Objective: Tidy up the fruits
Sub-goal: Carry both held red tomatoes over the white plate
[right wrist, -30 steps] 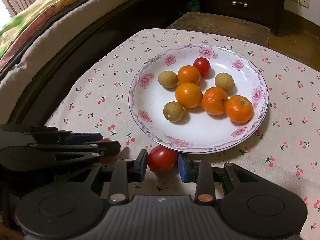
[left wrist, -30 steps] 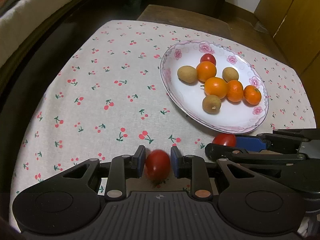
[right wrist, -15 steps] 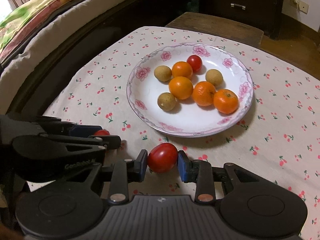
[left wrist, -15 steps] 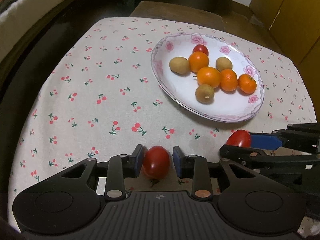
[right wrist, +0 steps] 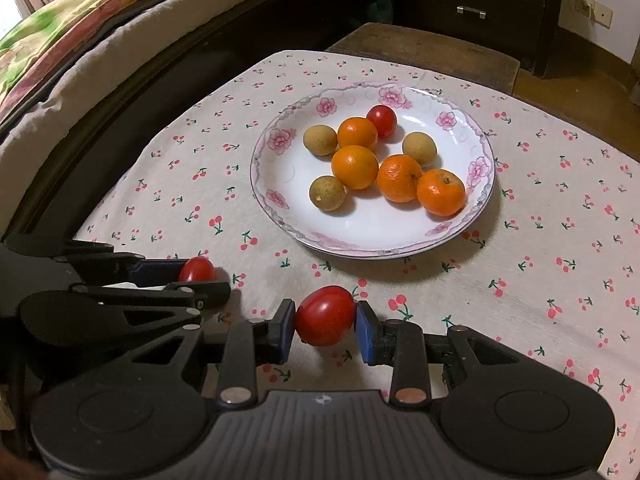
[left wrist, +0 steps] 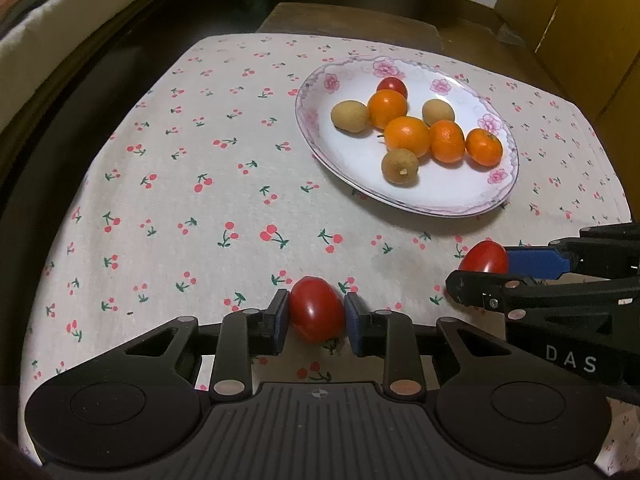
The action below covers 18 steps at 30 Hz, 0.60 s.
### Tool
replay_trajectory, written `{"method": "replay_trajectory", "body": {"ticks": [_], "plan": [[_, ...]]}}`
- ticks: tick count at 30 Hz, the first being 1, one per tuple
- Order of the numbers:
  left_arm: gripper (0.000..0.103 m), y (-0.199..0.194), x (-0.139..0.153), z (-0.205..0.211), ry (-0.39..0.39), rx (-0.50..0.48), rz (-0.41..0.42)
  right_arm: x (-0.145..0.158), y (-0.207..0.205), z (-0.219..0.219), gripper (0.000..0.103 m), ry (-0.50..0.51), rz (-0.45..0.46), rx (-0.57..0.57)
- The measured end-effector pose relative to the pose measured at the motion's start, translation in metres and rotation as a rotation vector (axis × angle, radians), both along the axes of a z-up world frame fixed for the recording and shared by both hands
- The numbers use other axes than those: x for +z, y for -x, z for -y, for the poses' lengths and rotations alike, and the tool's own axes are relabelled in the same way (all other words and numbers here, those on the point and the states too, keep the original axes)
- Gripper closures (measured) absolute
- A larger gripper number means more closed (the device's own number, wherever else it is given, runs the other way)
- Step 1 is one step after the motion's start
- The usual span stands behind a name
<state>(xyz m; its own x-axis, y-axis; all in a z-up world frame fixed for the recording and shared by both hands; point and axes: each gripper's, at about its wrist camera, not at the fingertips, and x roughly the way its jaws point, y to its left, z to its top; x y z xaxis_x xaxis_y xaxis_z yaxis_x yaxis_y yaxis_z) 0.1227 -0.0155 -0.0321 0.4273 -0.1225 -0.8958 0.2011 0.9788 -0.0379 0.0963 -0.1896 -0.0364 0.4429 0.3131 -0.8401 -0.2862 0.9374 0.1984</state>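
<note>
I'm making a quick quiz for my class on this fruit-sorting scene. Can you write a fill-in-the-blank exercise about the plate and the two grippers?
1. The plate holds ____ oranges.
2. Each gripper, left gripper and right gripper, has a red ____ between its pads.
3. The number of cherry tomatoes already on the plate is ____.
4. The tablecloth is printed with small ____.

Missing words: four; tomato; one; cherries
</note>
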Motion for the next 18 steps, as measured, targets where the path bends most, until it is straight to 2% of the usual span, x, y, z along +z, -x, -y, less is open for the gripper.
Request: {"method": "replay_trajectory", "body": {"ticks": [18], "plan": [[0.066,-0.007,0.027,0.015,0.056,-0.023,0.056,0.018,-0.002,0.012,0.070,0.011,0.047,-0.023]]}}
